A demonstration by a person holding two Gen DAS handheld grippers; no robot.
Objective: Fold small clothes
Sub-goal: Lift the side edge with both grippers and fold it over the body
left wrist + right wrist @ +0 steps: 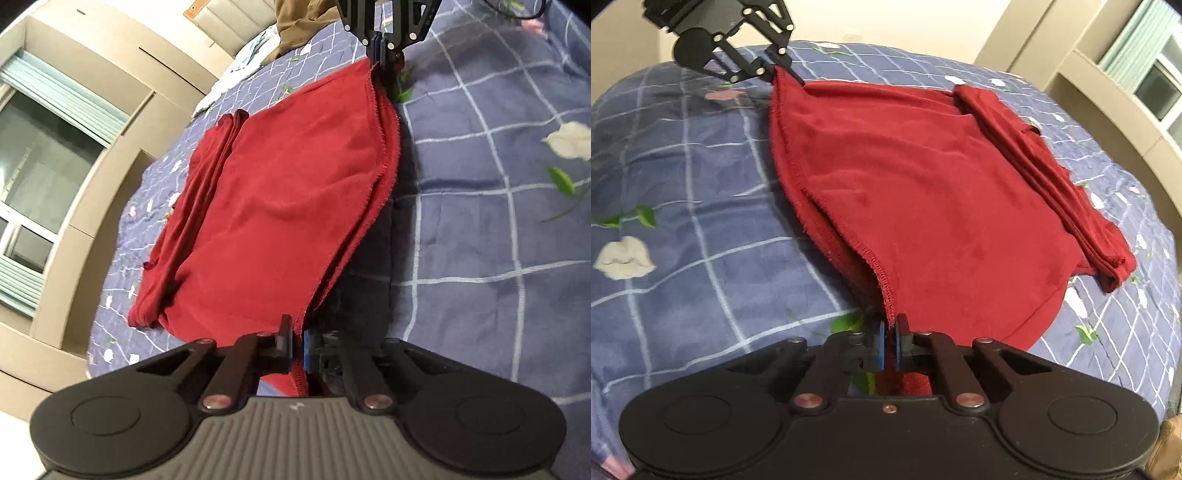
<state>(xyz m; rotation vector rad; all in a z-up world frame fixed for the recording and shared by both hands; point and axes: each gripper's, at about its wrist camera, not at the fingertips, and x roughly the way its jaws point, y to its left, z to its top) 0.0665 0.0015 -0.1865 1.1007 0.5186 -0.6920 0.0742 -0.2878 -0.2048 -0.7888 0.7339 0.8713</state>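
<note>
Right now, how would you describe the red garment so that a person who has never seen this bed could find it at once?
Look at the blue checked bedspread with small flower prints. The red garment lies on it, and the left gripper and right gripper each pinch one end of its stitched hem. It is the only plain red thing there, with a narrow folded strip lying along the side away from the hem.

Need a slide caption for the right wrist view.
Both grippers pinch the red garment's hem on the bed.
</note>
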